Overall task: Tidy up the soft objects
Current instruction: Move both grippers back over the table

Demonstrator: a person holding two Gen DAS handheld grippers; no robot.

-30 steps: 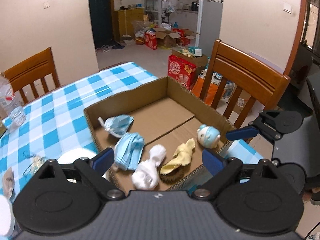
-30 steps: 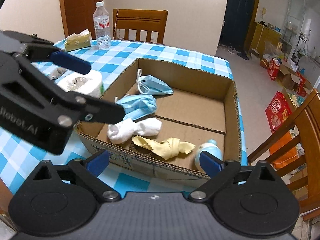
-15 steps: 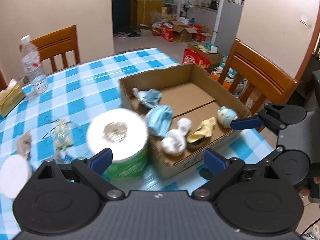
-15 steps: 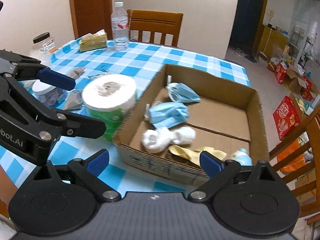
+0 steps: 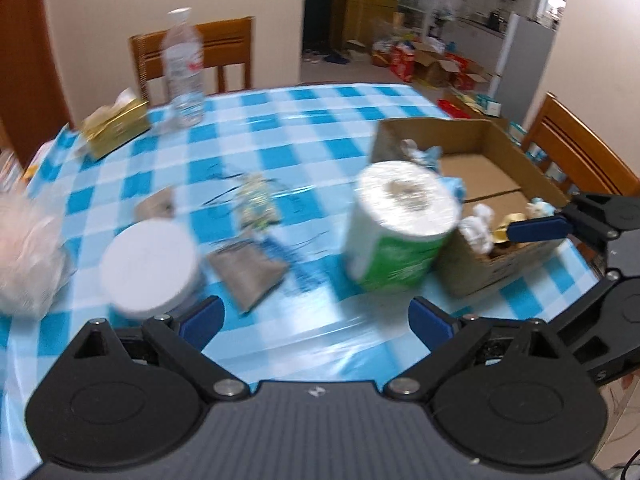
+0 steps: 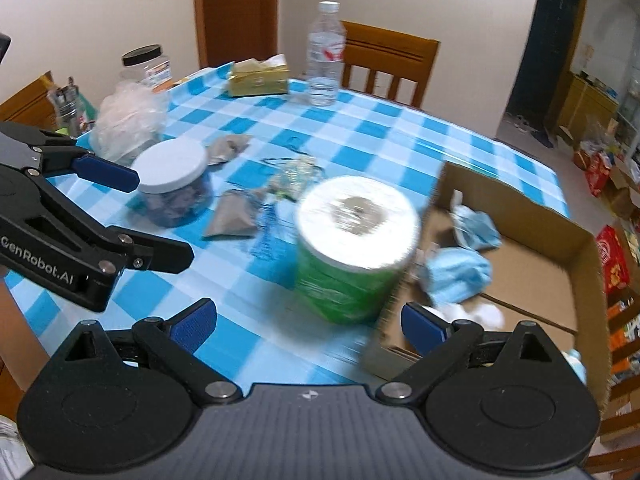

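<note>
Black left tongs [image 6: 132, 216] lettered "GenRobot.AI", spread wide, right tongs [image 6: 308, 320] likewise, holding nothing

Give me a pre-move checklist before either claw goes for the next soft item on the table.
1. Left claw open and holding nothing: ok.
2. Right claw open and holding nothing: ok.
3. Cardboard box has bare floor left for more items: ok.
4. Toilet paper roll stands upright on the table close beside the box wall; whether they touch: cannot tell.
5. Grey pouch lies flat on the checked tablecloth, nothing on top: ok.
6. Sharp view of the target: not ok, both views are motion blurred.
</note>
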